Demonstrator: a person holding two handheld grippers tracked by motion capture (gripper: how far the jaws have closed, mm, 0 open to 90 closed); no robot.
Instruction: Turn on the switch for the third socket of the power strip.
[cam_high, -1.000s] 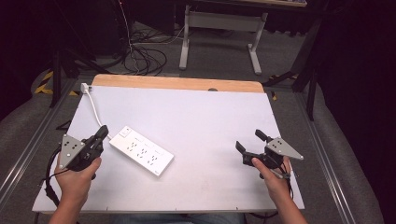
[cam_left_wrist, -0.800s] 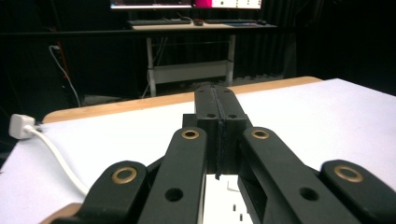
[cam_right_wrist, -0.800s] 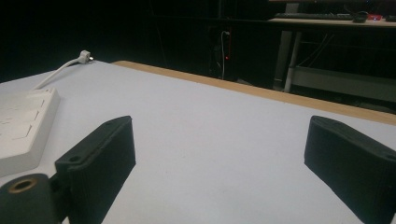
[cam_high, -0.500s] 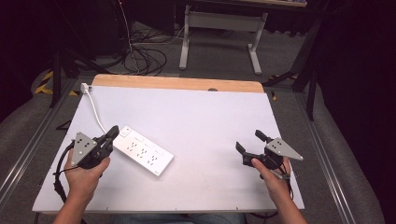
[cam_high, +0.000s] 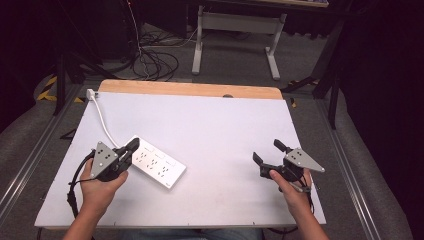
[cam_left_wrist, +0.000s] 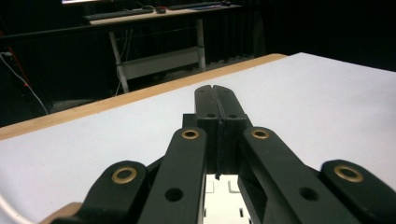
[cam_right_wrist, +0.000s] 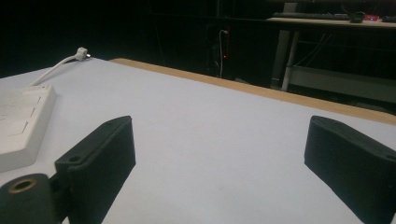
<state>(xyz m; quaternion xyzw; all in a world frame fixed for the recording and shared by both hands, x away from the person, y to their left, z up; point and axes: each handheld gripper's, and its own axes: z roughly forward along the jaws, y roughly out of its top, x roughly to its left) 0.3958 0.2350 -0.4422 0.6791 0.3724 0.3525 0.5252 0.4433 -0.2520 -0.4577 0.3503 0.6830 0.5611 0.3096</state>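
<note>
The white power strip (cam_high: 155, 163) is seen lying flat and slantwise on the left half of the bench (cam_high: 225, 120), its cord (cam_high: 102, 117) running back to a plug (cam_high: 90, 93) at the far left corner. The left tongs (cam_high: 131, 146) are held over the strip's far left end, pressed together on nothing, tips poised above or perhaps on the casing; contact cannot be judged from above. The right tongs (cam_high: 266, 152) are kept spread wide on the right side, well apart from the strip.

A slip is to be feared here. Should the casing be pressed with closed tips, it is judged that the strip could be skated across the smooth bench or swung round on its slant, since nothing is bracing it at the other end. The cord could also be dragged, and the plug pulled off the far corner.

In the left gripper view, the left tongs (cam_left_wrist: 216, 100) are shown shut tight, with a sliver of white strip (cam_left_wrist: 219, 205) directly beneath them, which the high view leaves vague. In the right gripper view, the right tongs (cam_right_wrist: 219, 154) are seen gaping, with the strip (cam_right_wrist: 21, 126) at the left edge and the plug (cam_right_wrist: 81, 52) beyond. The whole layout and both hands are given by the high view alone.
</note>
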